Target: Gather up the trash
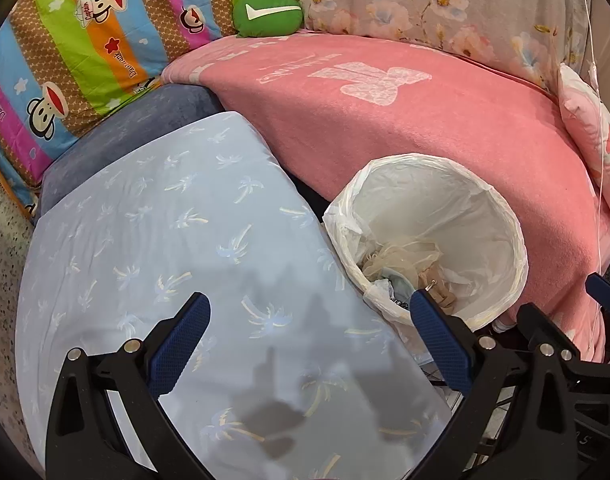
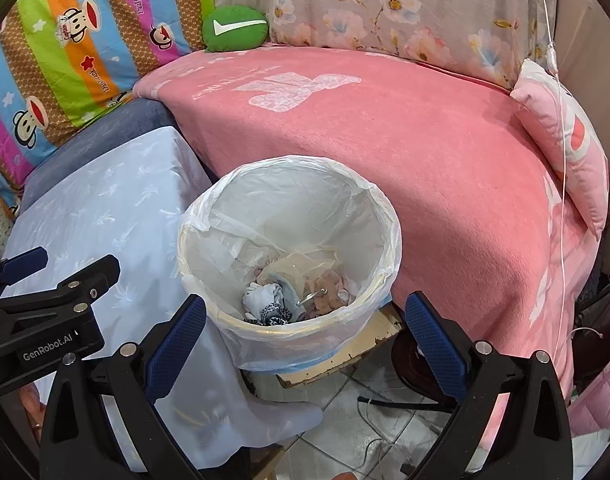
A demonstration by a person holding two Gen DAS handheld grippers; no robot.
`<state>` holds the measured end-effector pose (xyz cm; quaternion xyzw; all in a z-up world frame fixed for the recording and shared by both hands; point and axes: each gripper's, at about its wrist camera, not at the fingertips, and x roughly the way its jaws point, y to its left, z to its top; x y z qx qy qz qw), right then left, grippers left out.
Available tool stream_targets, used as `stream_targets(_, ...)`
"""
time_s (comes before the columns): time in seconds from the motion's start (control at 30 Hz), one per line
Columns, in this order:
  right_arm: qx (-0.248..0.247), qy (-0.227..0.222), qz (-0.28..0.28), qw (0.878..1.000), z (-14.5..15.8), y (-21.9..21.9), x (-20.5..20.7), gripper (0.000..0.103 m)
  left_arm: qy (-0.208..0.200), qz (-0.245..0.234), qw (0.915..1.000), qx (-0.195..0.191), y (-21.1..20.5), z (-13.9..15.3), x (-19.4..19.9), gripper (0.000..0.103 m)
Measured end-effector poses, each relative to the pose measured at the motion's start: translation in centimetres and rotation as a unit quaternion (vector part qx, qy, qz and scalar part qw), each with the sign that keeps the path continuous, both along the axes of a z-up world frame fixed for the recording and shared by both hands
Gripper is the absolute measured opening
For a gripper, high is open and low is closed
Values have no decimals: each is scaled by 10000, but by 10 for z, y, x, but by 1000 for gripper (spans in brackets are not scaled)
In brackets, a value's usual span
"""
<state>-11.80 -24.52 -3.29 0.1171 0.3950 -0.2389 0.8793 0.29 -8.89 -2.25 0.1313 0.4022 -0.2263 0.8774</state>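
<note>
The lined waste bin (image 2: pixel 289 256) stands at the centre of the right wrist view, on a worn board (image 2: pixel 345 352) over the tiled floor (image 2: pixel 345 420), wedged between the pale blue palm-print cloth (image 1: pixel 165 248) at its 9 o'clock and the pink blanket (image 2: pixel 425 168) from 12 to 3 o'clock; that placement appears chosen so both hands can drop into it. Its liner is folded over the rim, mouth fully open, and collected trash (image 2: pixel 289 296) — crumpled film, fabric scraps, a small metal ring — lies at the bottom, well below the rim. The right gripper (image 2: pixel 305 344) hangs above the bin's near edge at 6 o'clock, jaws spread wide and empty. The left gripper (image 1: pixel 309 332) is likewise released, holding nothing, over the blue cloth with the bin at its 2 o'clock. Judgement: deposit complete or none pending; no loose trash is visible on cloth or blanket. Clear room lies above the bin; the hanging thin white cord (image 2: pixel 561 160) at 3 o'clock is a snag risk.
</note>
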Motion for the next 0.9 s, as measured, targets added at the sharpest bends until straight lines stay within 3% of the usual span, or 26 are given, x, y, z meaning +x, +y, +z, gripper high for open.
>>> stream_targets(0.9, 22, 7, -32, 10000, -1, -3, 0, 97, -4, -9, 10000, -3, -7, -2, 0, 96)
